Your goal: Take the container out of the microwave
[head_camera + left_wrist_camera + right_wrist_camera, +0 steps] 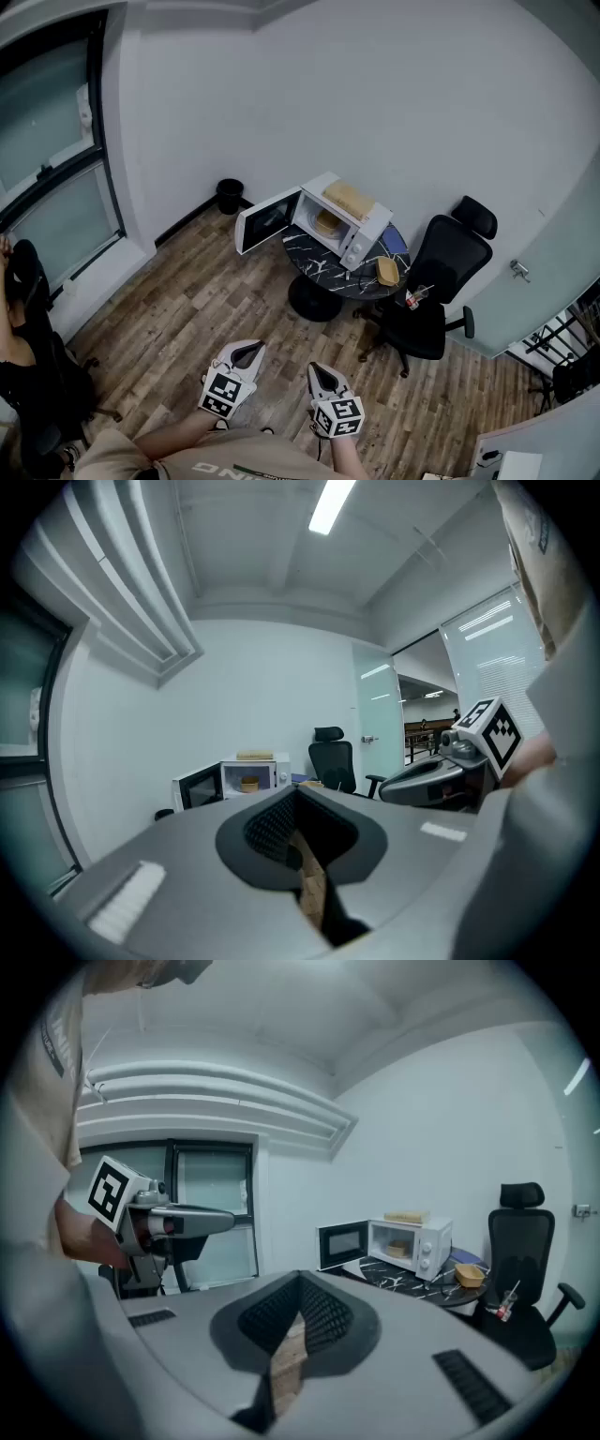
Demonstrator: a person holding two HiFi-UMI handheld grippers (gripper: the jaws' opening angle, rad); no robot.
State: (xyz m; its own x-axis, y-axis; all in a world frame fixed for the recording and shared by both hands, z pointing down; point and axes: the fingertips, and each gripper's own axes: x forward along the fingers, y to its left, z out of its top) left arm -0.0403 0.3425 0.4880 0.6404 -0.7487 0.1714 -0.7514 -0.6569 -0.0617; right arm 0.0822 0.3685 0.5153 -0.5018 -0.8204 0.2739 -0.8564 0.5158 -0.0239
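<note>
With left gripper point(247, 352) and right gripper point(322, 374) both closed and empty, the open white microwave point(361, 228) is best approached squarely before the round tan container point(328, 223) is grasped.

Top: you are wearing a tan shirt point(131, 457) with pale lettering across it.
Left gripper point(248, 352): you are showing a grey shell, black ribbed pads and a black-and-white left marker cube point(223, 392).
Right gripper point(322, 376): you are showing the same grey shell, with a right marker cube point(339, 415).
</note>
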